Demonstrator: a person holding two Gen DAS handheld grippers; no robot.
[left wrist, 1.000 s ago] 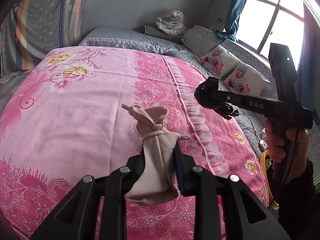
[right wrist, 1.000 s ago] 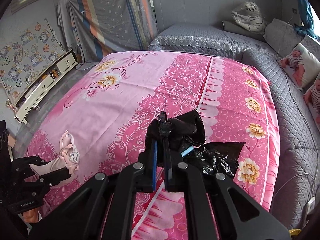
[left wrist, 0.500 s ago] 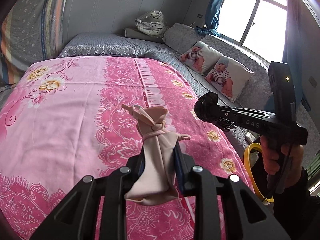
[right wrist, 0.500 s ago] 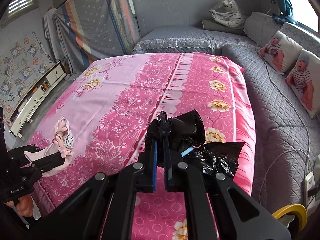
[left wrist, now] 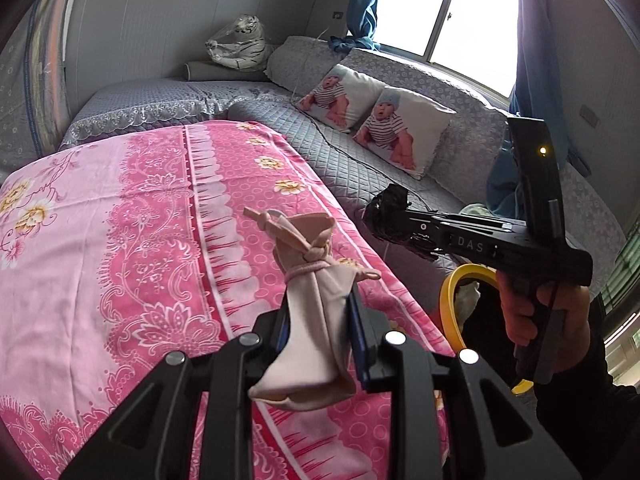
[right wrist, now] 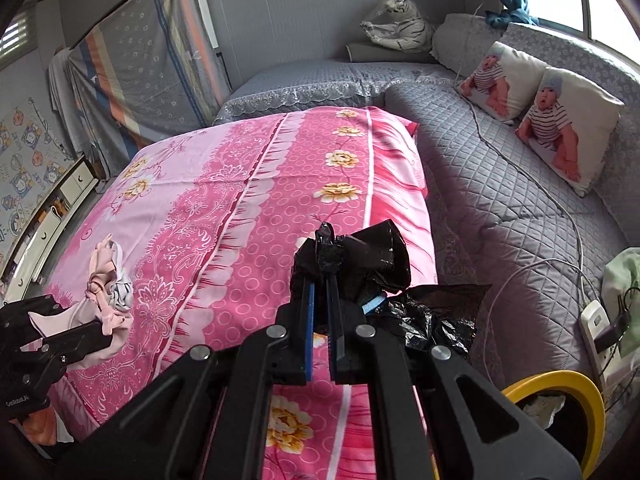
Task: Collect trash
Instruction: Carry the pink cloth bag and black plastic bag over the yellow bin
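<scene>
Left gripper [left wrist: 320, 312] pinches a knotted pink bag [left wrist: 310, 304] above the pink floral bedspread [left wrist: 120, 260], clear of the fabric, probably for binning. Right gripper [right wrist: 320, 300] is clamped on a crumpled black bag [right wrist: 360, 264] (yellow-rimmed bin [right wrist: 592, 400] near, lower right).

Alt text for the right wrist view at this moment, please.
The right gripper is shut on a crumpled black plastic bag above a pink floral bedspread. At lower right is a yellow-rimmed bin; at left, the left gripper holds a knotted pale pink bag.
</scene>
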